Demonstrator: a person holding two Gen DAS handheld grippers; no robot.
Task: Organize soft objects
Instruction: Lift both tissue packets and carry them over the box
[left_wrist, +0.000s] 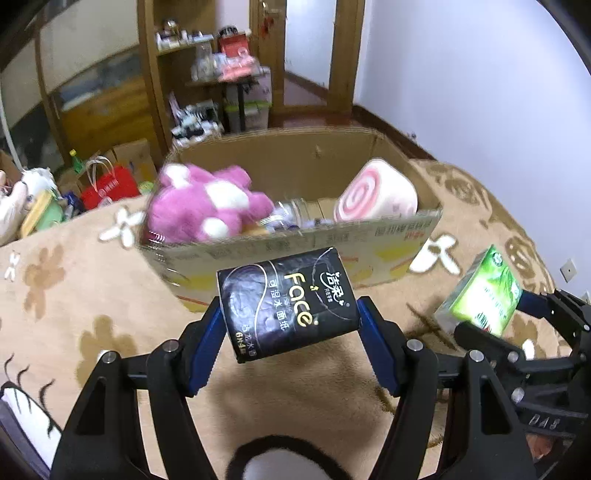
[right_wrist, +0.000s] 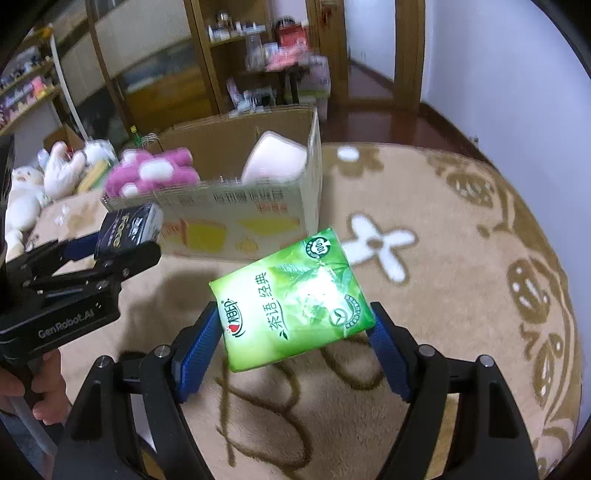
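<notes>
Both tools are loaded and lifted clear of the rug (right_wrist: 461, 229). The left tool (left_wrist: 288, 325), at lower centre of the left wrist view, pinches a black tissue pack (left_wrist: 286, 302) across its sides between blue pads; the right tool (right_wrist: 295, 332), at lower centre of the right wrist view, pinches a green tissue pack (right_wrist: 291, 295) the same way, its pads pressed against both short edges. Each pack hangs tilted in the air in front of the box (left_wrist: 369, 236), which sits at mid-frame on the rug. Inside the box already lie a pink plush (left_wrist: 207, 203) on the left and a pink swirl cushion (left_wrist: 376, 195) on the right, with what looks like a clear jar between them. So the task seems partly done: two soft things are stowed and two packs are in hand, not yet over the opening. More plush toys (right_wrist: 33, 184) lie at the left edge, possibly still to be sorted.
</notes>
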